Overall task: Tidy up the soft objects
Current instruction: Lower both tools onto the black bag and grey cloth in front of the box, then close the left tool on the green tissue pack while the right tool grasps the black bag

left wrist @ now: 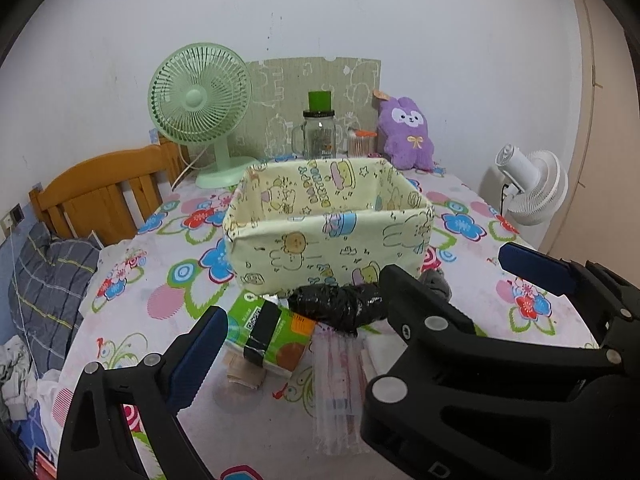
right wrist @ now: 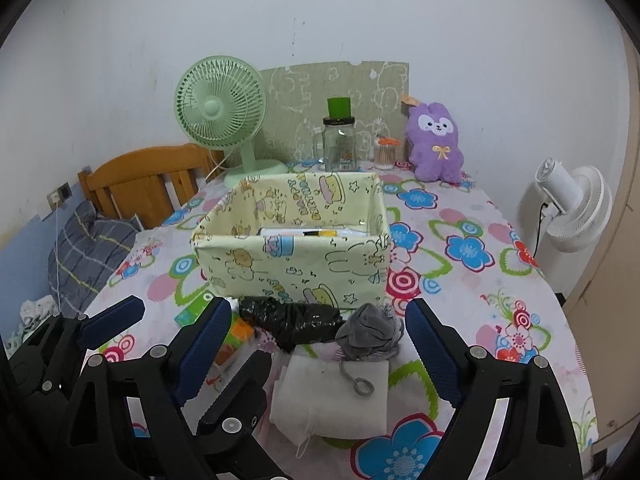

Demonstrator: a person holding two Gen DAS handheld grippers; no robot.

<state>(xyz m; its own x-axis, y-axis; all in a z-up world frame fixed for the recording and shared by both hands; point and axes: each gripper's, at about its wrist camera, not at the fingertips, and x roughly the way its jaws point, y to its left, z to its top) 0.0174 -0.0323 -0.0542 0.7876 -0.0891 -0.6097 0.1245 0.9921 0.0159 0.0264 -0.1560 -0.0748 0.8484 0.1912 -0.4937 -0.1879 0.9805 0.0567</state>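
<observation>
A yellow cartoon-print fabric box (left wrist: pixel 328 248) (right wrist: pixel 292 260) stands mid-table with a flat white item inside. In front of it lie a black plastic-wrapped roll (left wrist: pixel 340 306) (right wrist: pixel 296 320), a green tissue pack (left wrist: pixel 272 336), a grey knitted piece (right wrist: pixel 368 336), a folded white cloth (right wrist: pixel 336 396) and a clear packet (left wrist: pixel 340 380). My left gripper (left wrist: pixel 312 320) hangs open over the tissue pack and roll. Its right finger is hidden behind the other gripper. My right gripper (right wrist: pixel 318 320) stands open, with the roll, grey piece and cloth between its pads, untouched. The two grippers' fingers interleave.
At the back stand a green fan (left wrist: pixel 200 104), a glass jar with green lid (left wrist: pixel 320 136), a swab pot (left wrist: pixel 358 144) and a purple plush (left wrist: pixel 408 132). A white fan (left wrist: pixel 532 188) sits off the table's right edge. A wooden headboard (left wrist: pixel 104 188) and bedding are left.
</observation>
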